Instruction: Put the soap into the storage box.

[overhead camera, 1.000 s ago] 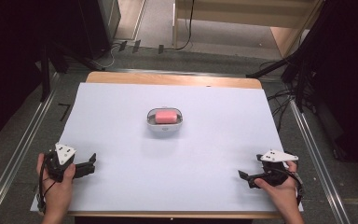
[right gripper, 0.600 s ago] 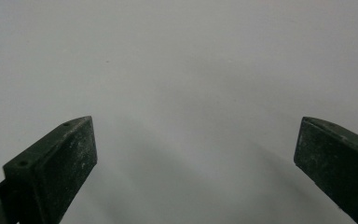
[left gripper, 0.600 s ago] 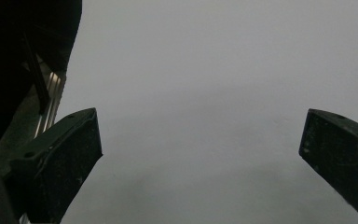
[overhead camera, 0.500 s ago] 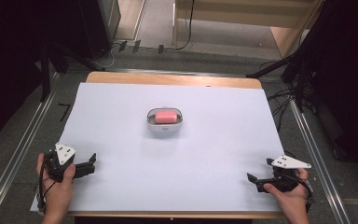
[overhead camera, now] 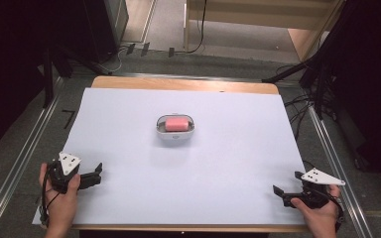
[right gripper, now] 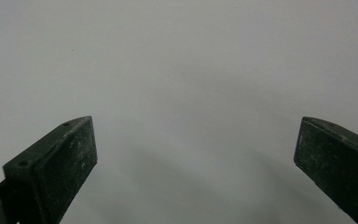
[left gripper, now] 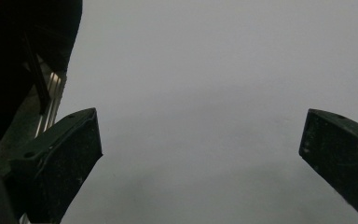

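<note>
White table [overhead camera: 129,124] | pink block [overhead camera: 176,123] in dish [overhead camera: 175,134] | path unobstructed

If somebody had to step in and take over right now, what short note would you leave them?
Left gripper: open, holding nothing, at the near left of the white sheet.
Right gripper: open, holding nothing, at the near right corner.
Small white oval dish with a pink rounded block in it: mid-table, far from both grippers.
Done: nothing visible.
Left: probably reach for the dish.
</note>
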